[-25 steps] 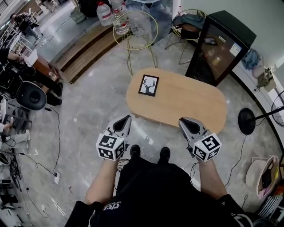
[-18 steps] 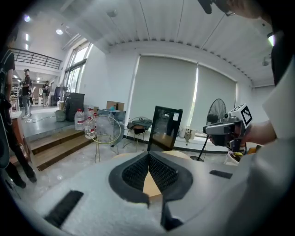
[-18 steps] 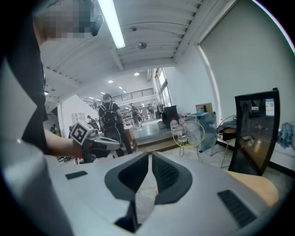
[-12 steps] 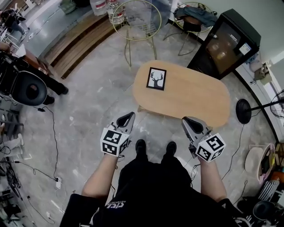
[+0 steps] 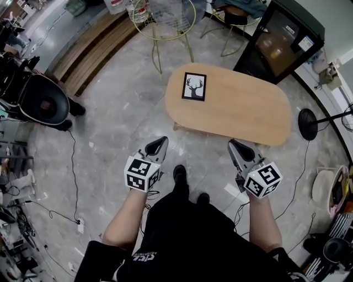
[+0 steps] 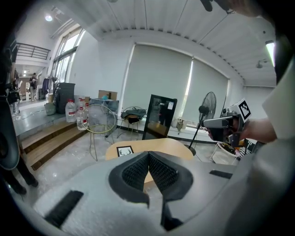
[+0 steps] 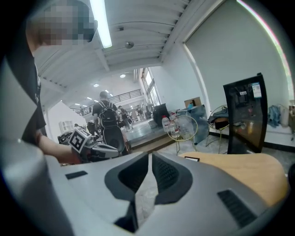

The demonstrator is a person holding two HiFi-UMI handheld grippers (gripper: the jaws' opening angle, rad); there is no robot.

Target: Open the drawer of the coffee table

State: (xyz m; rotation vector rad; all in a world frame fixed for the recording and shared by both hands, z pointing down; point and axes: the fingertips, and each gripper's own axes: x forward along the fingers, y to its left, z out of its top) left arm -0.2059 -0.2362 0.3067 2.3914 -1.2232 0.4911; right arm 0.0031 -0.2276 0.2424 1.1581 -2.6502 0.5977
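Facing the oval bench (image 5: 237,110), which lies just up-frame of both claws with its long axis left to right on the grey stone floor (image 5: 121,110), you hold the left claw (image 5: 160,142) pressed together and the right claw (image 5: 234,144) all but closed, both empty, right nearer; no drawer shows.

We face a coffee table (image 5: 242,118); a picture (image 5: 193,86) lies on its left end, a chair (image 5: 162,16) behind
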